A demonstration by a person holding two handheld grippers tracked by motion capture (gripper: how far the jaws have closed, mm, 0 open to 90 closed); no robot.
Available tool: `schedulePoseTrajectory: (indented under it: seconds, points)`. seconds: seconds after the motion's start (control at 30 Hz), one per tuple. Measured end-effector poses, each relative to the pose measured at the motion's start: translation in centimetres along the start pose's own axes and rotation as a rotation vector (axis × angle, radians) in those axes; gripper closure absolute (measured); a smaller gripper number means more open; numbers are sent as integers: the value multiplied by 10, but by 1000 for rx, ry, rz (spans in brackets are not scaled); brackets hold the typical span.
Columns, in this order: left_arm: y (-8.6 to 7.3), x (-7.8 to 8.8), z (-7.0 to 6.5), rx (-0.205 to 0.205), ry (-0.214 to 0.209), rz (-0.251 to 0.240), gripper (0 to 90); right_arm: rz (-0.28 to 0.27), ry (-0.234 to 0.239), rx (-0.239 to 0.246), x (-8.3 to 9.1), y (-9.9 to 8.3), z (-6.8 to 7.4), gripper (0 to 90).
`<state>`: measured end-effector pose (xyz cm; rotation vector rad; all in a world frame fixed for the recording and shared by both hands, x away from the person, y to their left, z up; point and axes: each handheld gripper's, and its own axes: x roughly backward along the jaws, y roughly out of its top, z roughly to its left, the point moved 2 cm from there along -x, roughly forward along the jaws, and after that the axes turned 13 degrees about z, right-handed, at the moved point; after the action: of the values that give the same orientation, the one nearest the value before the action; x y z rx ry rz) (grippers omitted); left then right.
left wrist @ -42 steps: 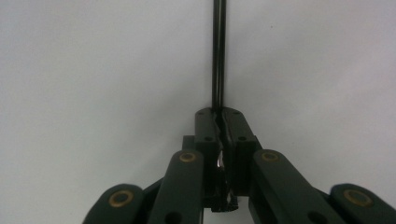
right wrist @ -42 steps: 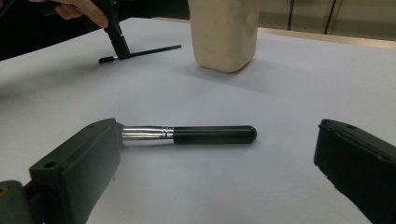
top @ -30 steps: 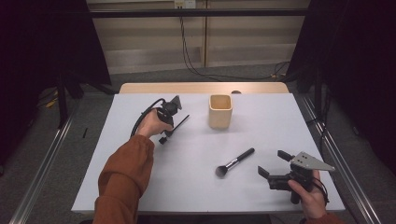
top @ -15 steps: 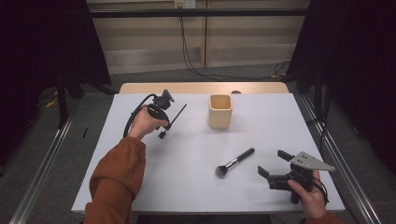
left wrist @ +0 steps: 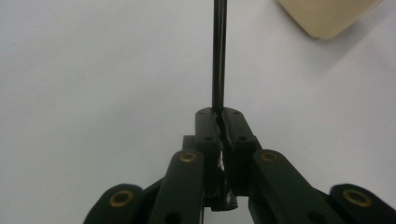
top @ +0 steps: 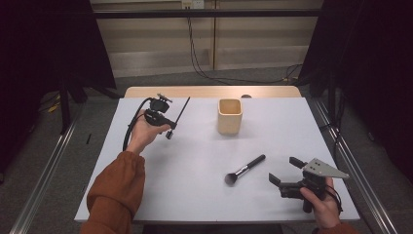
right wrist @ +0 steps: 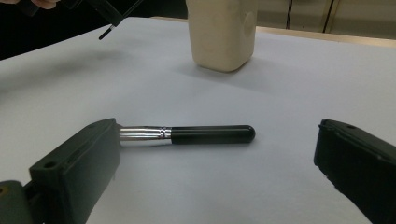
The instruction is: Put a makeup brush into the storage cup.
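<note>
Left gripper (top: 168,127), matte black, is clamped on a thin black rod (top: 182,110) that sticks up above the white table (top: 195,165), left of the cream square cup (top: 229,116). Right gripper (top: 284,171) rests with jaws wide apart, nothing between them. A makeup brush (top: 244,169), glossy black handle, chrome ferrule, lies just beside it.

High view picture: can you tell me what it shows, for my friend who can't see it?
A person's left hand-held gripper holds a thin black stick above a white table. The right hand-held gripper rests open near a makeup brush lying flat, with a beige cup standing farther back.
</note>
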<state>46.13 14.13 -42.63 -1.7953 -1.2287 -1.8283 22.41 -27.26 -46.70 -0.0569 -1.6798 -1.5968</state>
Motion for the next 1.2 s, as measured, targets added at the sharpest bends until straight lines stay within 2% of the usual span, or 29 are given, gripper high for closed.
schedulePoseTrajectory:
  seconds: [0.07, 0.13, 0.17, 0.2, 0.3, 0.33, 0.43, 0.5, 0.57, 0.63, 1.0, 1.13, 1.2]
  points:
    - [-5, 2, -1, -4, -13, -57, 860, 0, 0, 1, 0, 0, 0, 0]
    - [-6, 2, -1, -5, -12, -65, 860, 0, 0, 0, 0, 0, 0, 0]
    - [-9, 3, -3, -16, 3, -89, 860, 0, 0, 0, 0, 0, 0, 0]
    - [-11, 4, -4, -22, -9, -106, 860, -1, -1, 0, 0, 0, 0, 0]
    - [-13, 6, -7, -29, -7, -132, 860, -1, -1, 0, 0, 0, 0, 0]
    - [-16, 7, -9, -39, -16, -160, 860, 0, -2, 1, -1, 0, 0, 0]
    - [-19, 9, -11, -52, -32, -192, 860, 0, 0, 2, -1, 1, 0, 0]
    - [-23, 10, -14, -43, -57, -219, 860, -1, 0, 2, -1, 1, 0, 0]
    - [-27, 12, -14, -57, -66, -222, 860, -1, 1, 5, -2, 2, 0, 0]
    - [-31, 12, -17, -56, -76, -247, 860, -1, 3, 5, -3, 2, 0, 0]
    - [-48, 28, -34, -149, -149, -323, 860, -5, 6, 9, -2, 2, 1, 0]
    - [-55, 32, -39, -174, -166, -328, 860, -8, 2, 8, -1, 2, 1, 0]
    - [-57, 33, -40, -173, -166, -326, 860, -8, 3, 6, 0, 2, 1, 0]
